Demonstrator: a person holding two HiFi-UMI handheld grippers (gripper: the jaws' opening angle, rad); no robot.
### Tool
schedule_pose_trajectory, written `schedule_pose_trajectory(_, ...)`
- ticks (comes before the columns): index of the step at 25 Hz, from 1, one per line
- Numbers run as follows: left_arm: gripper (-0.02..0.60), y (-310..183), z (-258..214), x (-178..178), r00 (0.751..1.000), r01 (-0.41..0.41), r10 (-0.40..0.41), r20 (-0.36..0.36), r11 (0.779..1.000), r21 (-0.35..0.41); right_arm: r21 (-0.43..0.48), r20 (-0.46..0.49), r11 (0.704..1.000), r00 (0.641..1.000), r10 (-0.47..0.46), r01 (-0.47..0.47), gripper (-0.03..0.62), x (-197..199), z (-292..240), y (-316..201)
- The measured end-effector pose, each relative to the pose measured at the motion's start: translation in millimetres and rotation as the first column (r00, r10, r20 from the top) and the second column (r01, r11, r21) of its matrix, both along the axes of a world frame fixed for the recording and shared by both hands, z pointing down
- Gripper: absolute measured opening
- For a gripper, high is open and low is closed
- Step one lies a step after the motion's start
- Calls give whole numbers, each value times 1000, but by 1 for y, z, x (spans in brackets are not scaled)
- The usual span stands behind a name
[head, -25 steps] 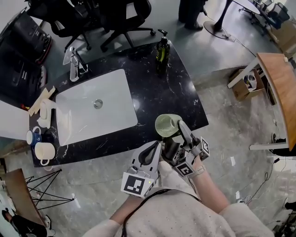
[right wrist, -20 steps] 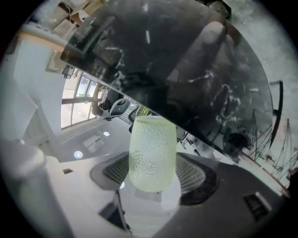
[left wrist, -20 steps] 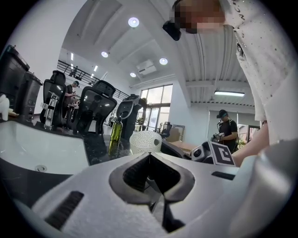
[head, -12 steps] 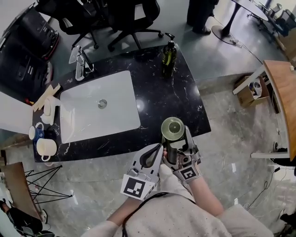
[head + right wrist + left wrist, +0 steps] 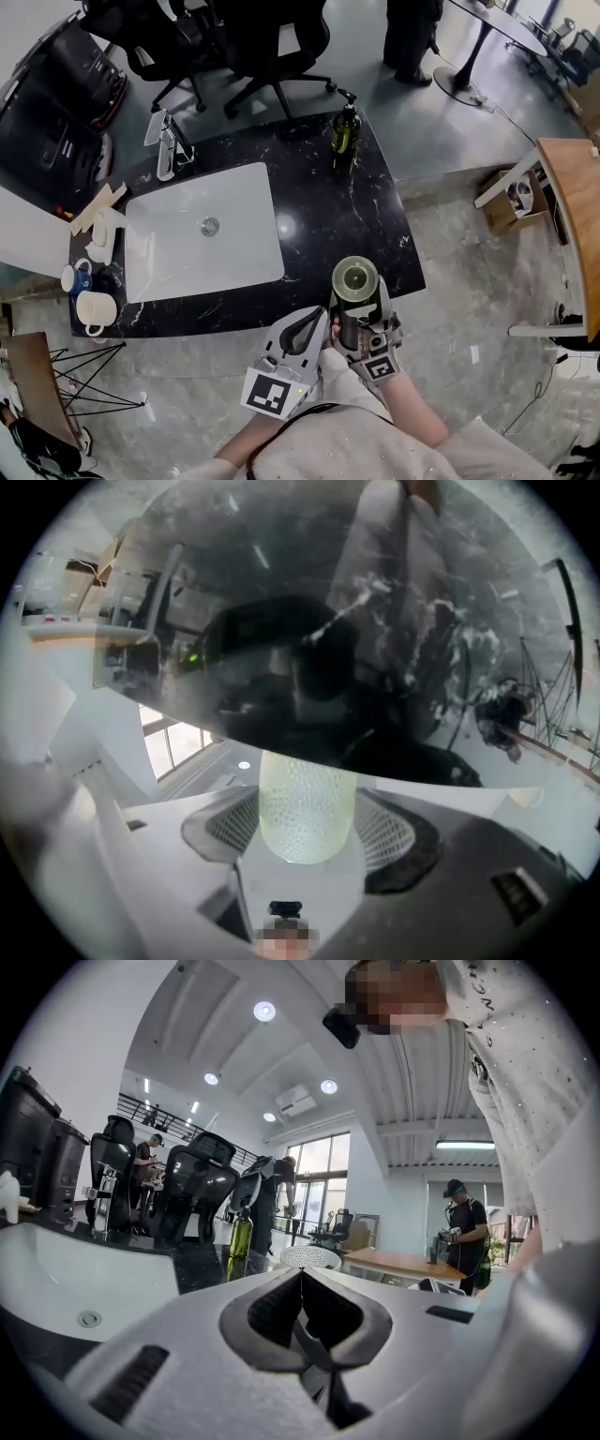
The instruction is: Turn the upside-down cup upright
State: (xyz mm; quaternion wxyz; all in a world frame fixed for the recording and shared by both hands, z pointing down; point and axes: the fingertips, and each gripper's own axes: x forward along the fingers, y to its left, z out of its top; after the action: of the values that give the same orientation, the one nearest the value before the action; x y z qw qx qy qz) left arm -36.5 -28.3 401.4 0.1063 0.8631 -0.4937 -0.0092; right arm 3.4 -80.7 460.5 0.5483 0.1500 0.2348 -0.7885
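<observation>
Pale green and dimpled, the cup (image 5: pixel 355 279) sat clamped in the right tool (image 5: pixel 360 307), at the front edge of the black marble bench (image 5: pixel 319 206) near its right-hand corner. From the head view we looked straight down on its upper end: a pale rim, a darker ring inside and a lighter centre. We read this as the open mouth, facing up. In the right gripper view the cup (image 5: pixel 307 803) filled the gap between the two jaws, their ribbed pads pressed on its wall from either side. The whole picture was turned over, with the dark bench (image 5: pixel 309 649) at the top. We could not tell whether the cup touched the bench or hung just clear of it.

Just beside it, off the bench's front edge and close to the person's body, was the left tool (image 5: pixel 306 330). Its own view showed the jaws of the left tool (image 5: pixel 300 1309) together with nothing between them.

Further back on the bench we saw a white sink (image 5: pixel 202 230) with a tap (image 5: pixel 164 141) behind it. A green bottle (image 5: pixel 344 131) stood at the far right edge and two mugs (image 5: pixel 92 300) at the left end. Black chairs (image 5: pixel 272 37) stood on the floor beyond the bench.
</observation>
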Motion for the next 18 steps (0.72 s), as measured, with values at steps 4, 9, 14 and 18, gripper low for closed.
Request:
schedule_pose_trajectory(4, 8, -4, 0, 0, 1000, 2, -2, 9, 1000, -4, 17, 10, 1000, 1000, 20, -21, 315, 7, -1, -4)
schedule_pose_trajectory(9, 8, -6, 1, 3, 1000, 4, -4, 10, 1000, -14, 8, 15, 1000, 1000, 26, -26, 316, 13, 6, -6)
schedule_pose_trajectory(14, 9, -10, 5, 1, 999, 2, -3, 51, 1000, 15, 31, 14, 999, 1000, 17, -17, 316, 12, 4, -4)
schedule_pose_trajectory(18, 9, -11, 8, 0, 999, 10, -10, 48, 1000, 3, 114, 14, 993, 1000, -13, 11, 316, 10, -12, 5)
